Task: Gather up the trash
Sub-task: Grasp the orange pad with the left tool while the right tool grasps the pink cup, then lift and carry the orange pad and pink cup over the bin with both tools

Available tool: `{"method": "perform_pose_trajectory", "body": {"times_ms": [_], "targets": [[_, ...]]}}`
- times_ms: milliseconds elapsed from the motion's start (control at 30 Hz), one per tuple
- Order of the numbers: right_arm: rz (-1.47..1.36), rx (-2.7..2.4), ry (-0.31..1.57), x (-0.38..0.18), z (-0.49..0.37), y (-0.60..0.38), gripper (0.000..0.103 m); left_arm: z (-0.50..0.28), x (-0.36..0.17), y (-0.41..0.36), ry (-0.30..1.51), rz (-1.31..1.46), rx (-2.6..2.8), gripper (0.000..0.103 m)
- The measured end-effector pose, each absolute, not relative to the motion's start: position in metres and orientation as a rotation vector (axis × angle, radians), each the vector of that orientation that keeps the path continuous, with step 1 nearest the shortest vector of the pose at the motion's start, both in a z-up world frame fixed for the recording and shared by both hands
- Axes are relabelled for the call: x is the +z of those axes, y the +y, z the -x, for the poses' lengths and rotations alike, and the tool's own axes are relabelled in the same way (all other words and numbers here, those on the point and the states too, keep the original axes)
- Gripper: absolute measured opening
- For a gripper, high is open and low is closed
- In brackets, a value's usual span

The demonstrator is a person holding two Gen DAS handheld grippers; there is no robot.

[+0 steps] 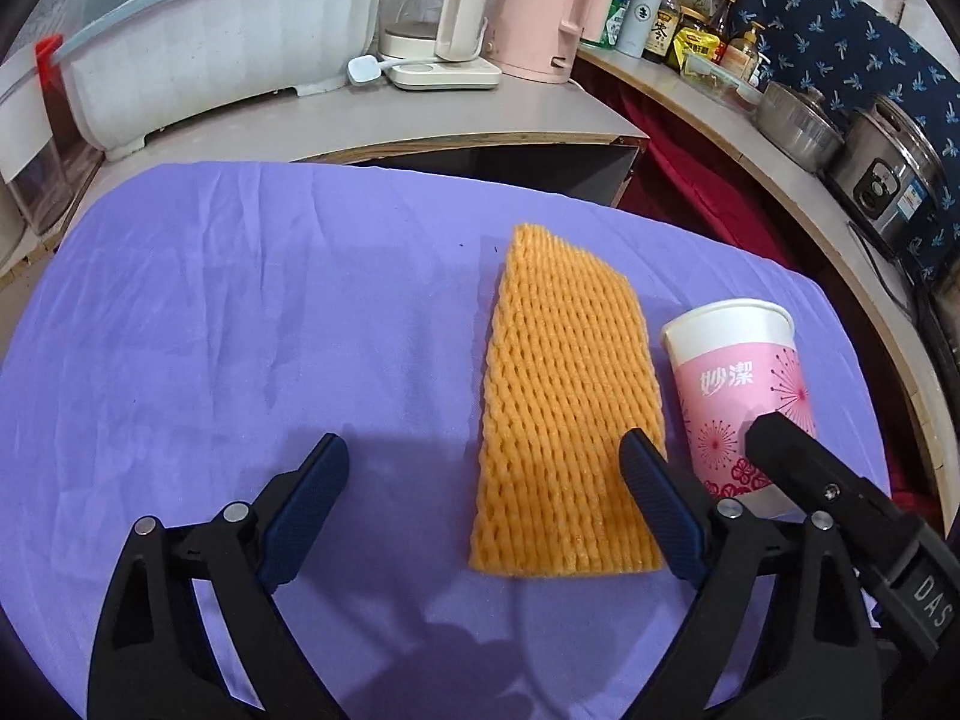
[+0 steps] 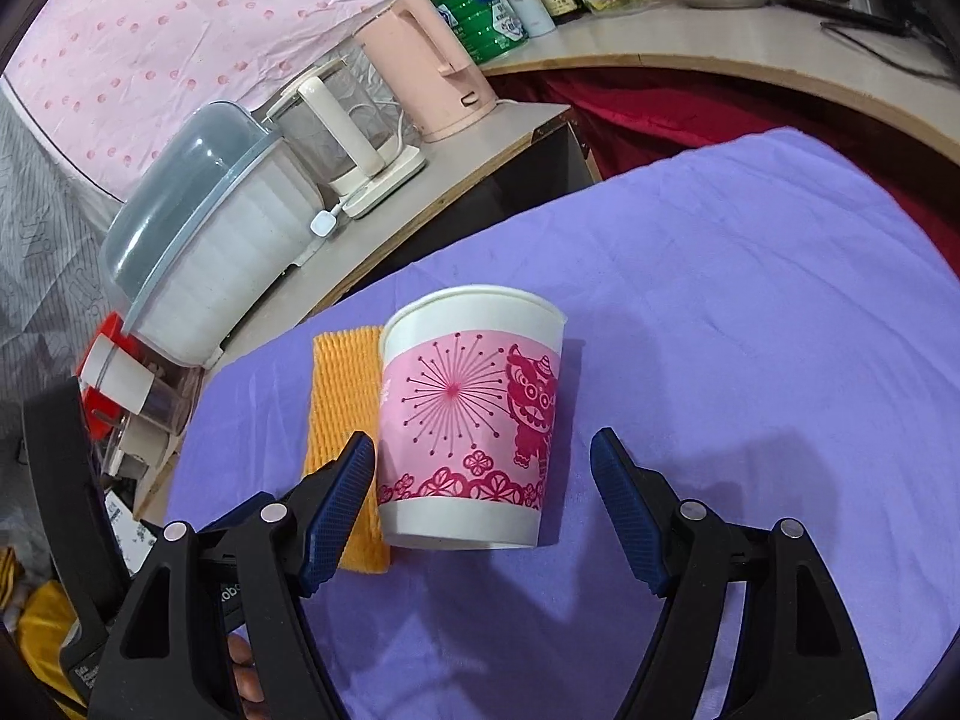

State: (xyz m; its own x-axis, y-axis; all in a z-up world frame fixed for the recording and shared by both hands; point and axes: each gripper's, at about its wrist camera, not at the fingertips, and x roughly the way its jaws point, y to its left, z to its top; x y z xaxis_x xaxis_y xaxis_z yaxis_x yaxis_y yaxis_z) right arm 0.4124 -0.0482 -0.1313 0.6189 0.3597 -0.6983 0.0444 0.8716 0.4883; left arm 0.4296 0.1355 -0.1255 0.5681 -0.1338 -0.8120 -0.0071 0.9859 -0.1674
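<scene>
Upright paper cup (image 2: pixel 471 438) (inside hidden) beside foam net (image 1: pixel 564 402); both grippers' fingers (image 2: pixel 339 501) released.

Bench draped in a wrinkled purple cloth (image 1: pixel 240 312); behind it a pale wooden counter (image 1: pixel 540 114) carries a lidded white plastic tub with grey-blue cover (image 1: pixel 198 42), a glass kettle on a cream base (image 1: pixel 444 18) and a pink electric kettle (image 1: pixel 546 6). A second, curved shelf (image 1: pixel 720 120) holds sauce bottles (image 1: pixel 666 24), a steel lidded pot (image 1: pixel 798 120) and a steel cooker (image 1: pixel 888 168), backed by dark blue patterned fabric (image 1: pixel 840 18), with red cloth (image 1: pixel 708 192) below. Pink dotted sheeting (image 2: pixel 180 18) covers the wall; light is even, indoor, throwing soft shadows.
</scene>
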Motion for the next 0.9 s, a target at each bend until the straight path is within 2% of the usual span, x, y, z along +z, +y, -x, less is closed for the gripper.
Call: {"method": "perform_pose_trajectory", "body": {"times_ms": [33, 133, 167, 200, 267, 333, 400, 900], "targets": [[-0.512, 0.197, 0.899, -0.135, -0.414, -0.049, 0.071, -0.43, -0.125, 0.134, 0.96, 0.149, -0.08, 0.084], [-0.536, 0.21, 0.904, -0.14, -0.416, -0.051, 0.06, -0.428, -0.124, 0.13, 0.95, 0.135, -0.103, 0.069], [-0.527, 0.211, 0.905, -0.14, -0.416, -0.05, 0.051, -0.427, -0.123, 0.127, 0.951, 0.135, -0.122, 0.06], [-0.521, 0.218, 0.911, -0.141, -0.416, -0.048, 0.051, -0.427, -0.122, 0.125, 0.954, 0.137, -0.139, 0.049], [-0.523, 0.217, 0.906, -0.14, -0.414, -0.049, 0.051, -0.426, -0.121, 0.12, 0.97, 0.148, -0.173, 0.035], [-0.523, 0.219, 0.902, -0.138, -0.411, -0.049, 0.051, -0.424, -0.119, 0.115, 0.973, 0.145, -0.182, 0.027], [-0.515, 0.215, 0.889, -0.133, -0.406, -0.051, 0.051, -0.421, -0.116, 0.11, 0.973, 0.135, -0.195, 0.012], [-0.474, 0.133, 0.792, -0.077, -0.307, -0.094, 0.051, -0.342, -0.06, 0.07, 0.912, 0.102, -0.289, 0.01]]}}
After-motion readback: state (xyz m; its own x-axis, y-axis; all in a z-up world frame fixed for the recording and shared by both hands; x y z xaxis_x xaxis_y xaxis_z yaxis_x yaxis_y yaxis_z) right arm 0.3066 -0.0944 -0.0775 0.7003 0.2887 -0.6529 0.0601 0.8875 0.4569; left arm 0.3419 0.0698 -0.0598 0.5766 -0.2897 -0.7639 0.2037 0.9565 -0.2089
